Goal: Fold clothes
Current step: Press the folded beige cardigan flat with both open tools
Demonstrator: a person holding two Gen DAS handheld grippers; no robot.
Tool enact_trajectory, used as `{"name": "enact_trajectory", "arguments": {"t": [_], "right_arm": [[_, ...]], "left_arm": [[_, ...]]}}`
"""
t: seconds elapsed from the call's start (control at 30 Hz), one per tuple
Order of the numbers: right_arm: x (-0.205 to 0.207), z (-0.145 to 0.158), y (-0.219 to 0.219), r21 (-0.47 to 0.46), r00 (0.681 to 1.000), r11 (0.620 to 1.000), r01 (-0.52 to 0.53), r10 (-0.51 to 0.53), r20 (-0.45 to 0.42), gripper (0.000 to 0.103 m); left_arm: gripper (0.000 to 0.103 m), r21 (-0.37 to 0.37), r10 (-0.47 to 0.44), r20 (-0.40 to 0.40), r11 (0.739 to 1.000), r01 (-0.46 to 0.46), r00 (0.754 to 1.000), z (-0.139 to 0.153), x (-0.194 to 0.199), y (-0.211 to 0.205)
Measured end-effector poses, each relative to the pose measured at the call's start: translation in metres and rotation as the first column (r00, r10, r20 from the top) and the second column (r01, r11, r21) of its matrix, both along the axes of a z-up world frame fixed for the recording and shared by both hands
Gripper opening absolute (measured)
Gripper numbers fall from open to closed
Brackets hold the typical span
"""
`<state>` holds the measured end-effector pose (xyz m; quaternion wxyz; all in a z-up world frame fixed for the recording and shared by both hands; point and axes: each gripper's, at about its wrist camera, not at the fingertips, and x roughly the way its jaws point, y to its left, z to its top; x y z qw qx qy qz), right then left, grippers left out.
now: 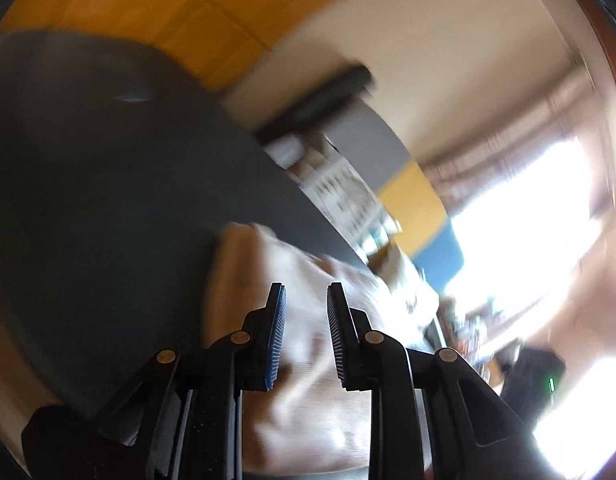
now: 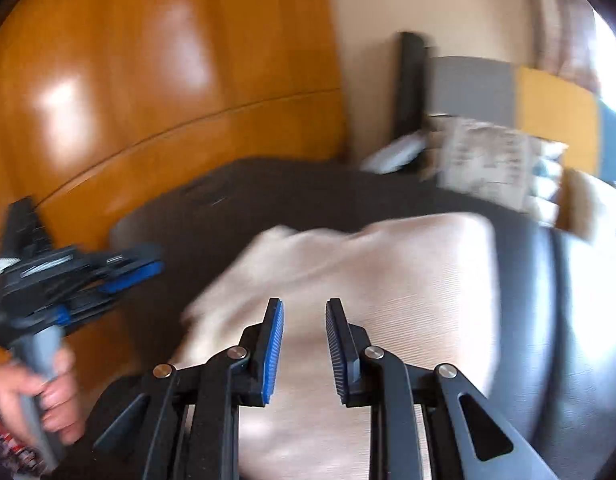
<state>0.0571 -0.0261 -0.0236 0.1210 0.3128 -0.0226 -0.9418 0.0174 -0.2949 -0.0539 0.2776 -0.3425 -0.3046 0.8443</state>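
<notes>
A beige ribbed garment [image 2: 368, 288] lies folded in a rough rectangle on a dark table [image 2: 267, 196]. My right gripper [image 2: 304, 312] hovers over its near part, open and empty. In the left wrist view the same garment [image 1: 308, 308] lies below my left gripper [image 1: 305, 296], which is open and empty. The left gripper also shows in the right wrist view [image 2: 119, 268] at the left, held by a hand, apart from the cloth. Both views are blurred.
An orange wooden wall [image 2: 147, 60] stands behind the table [image 1: 107, 200]. A dark chair back [image 2: 412, 88], a grey, yellow and blue panel [image 2: 548, 104] and printed boxes [image 2: 488, 160] sit beyond the far edge. A bright window [image 1: 528, 220] is at the right.
</notes>
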Motion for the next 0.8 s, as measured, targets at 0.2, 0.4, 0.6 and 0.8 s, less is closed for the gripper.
{"name": "enact_trajectory", "arguments": {"t": [0.2,0.4,0.6,0.8], "right_arm": [[-0.027,-0.004,0.051,0.042,0.991,0.993,0.108,-0.111,0.076,0.023],[-0.035,-0.015,0.052,0.082,0.989,0.996,0.04,-0.051,0.142,0.023],[-0.043,-0.044,0.022,0.257,0.988,0.966,-0.034,-0.006,0.154,0.024],[-0.046,-0.04,0.042,0.153,0.983,0.986,-0.065,0.037,0.177,0.023]], "left_arm": [[0.024,-0.286,-0.183,0.057,0.939,0.192,0.981,-0.022,-0.04,0.092],[0.019,-0.345,-0.097,0.113,0.929,0.13,0.989,-0.056,-0.051,0.064],[0.013,-0.356,-0.131,0.066,0.923,0.146,0.989,-0.073,-0.041,0.048],[0.013,-0.259,-0.141,0.077,0.953,0.156,0.987,-0.072,-0.04,0.034]]}}
